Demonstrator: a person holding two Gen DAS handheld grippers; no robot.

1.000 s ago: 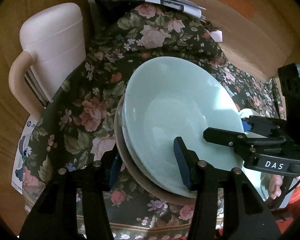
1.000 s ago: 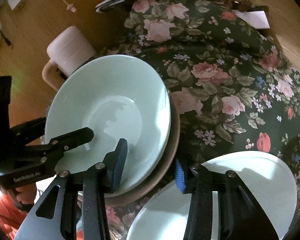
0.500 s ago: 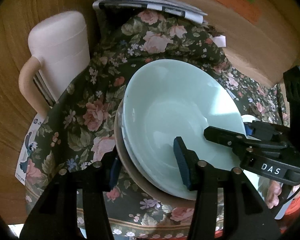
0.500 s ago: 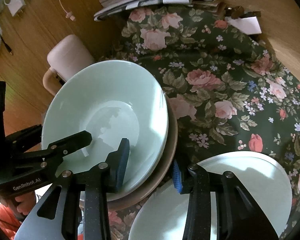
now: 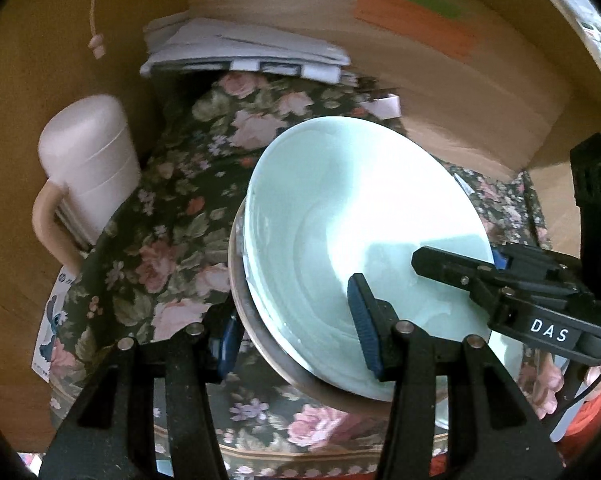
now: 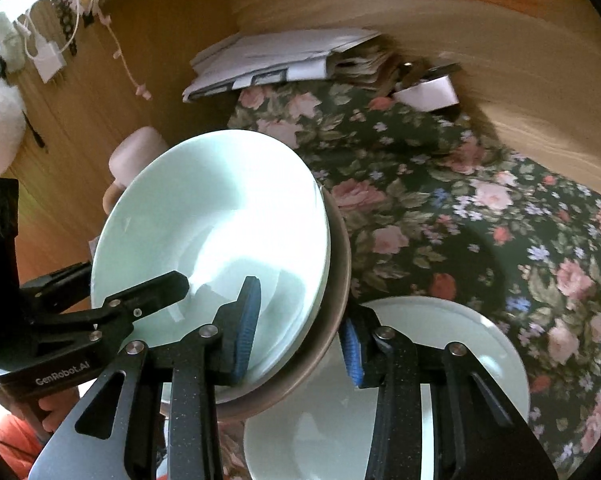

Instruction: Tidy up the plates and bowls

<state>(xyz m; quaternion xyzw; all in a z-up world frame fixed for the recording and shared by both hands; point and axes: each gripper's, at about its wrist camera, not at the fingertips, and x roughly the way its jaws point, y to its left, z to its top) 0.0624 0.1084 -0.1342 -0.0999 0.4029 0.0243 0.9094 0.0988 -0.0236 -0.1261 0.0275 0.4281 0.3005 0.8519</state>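
Floral tablecloth [image 5: 172, 248] below — stacked bowls' [image 5: 340, 220] rims apparently clamped between left gripper [image 5: 296, 340] and right gripper [image 6: 300, 332] fingers.

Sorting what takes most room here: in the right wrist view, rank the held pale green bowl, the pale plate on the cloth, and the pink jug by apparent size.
1. pale green bowl
2. pale plate, partly hidden, so unsure against the bowl
3. pink jug, mostly hidden behind the bowl
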